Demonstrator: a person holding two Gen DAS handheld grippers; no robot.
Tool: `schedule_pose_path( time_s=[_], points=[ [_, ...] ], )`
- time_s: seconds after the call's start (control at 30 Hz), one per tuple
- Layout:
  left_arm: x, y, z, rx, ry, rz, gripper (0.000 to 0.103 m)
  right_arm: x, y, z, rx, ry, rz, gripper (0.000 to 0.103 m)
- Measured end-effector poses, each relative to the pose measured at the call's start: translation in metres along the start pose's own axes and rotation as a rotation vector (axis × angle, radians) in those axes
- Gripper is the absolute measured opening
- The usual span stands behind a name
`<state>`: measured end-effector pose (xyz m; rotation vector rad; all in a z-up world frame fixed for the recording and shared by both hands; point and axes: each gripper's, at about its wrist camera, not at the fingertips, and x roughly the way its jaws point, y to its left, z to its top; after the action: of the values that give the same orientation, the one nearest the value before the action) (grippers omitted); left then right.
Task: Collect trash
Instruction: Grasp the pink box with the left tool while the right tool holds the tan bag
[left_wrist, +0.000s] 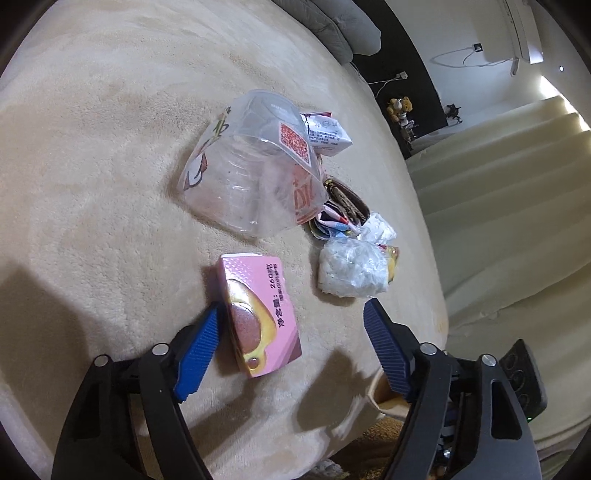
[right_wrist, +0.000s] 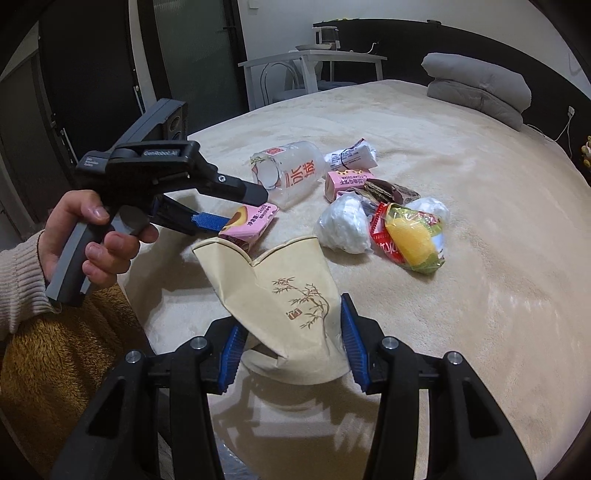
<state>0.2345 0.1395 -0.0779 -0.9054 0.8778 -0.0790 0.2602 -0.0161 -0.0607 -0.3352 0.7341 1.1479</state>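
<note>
With the right tongs (right_wrist: 291, 345) pinching the paper bag (right_wrist: 275, 295), the spread left tongs (left_wrist: 291, 321) straddled the pink box (left_wrist: 258, 314) off-centre, risking a one-sided nudge.

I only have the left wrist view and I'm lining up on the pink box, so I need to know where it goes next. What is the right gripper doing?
Observer: The right gripper has its jaws shut on a tan paper bag with a bamboo print.
Operator: Which way does the bag's mouth face?
Observer: Toward the trash pile, its scalloped rim close beside the pink box. I cannot tell whether they touch.
Operator: Anything in the pile that I can barely see?
Observer: Yes, a yellow and red wrapper lies by the white plastic wad, on the side facing the bag.
</note>
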Motion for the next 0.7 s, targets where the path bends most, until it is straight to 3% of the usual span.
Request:
schedule_pose_path(
  time_s=[0.13,0.17,0.33,0.7],
  points=[
    [0.009,-0.004,0.0,0.032,-0.016,0.096,0.05,-0.007,-0.001,-0.001,0.006,-0.014,-0.002,0.048],
    [0.01,-0.005,0.0,0.045,-0.02,0.129,0.038,-0.008,-0.002,-0.002,0.008,-0.017,-0.002,0.048],
    [0.006,-0.008,-0.003,0.091,-0.033,0.148,0.036,-0.013,-0.003,-0.004,0.025,-0.028,-0.009,0.048],
    [-0.012,-0.034,-0.03,0.217,-0.084,0.099,0.036,-0.029,0.006,-0.006,0.076,-0.067,-0.093,0.048]
  ],
)
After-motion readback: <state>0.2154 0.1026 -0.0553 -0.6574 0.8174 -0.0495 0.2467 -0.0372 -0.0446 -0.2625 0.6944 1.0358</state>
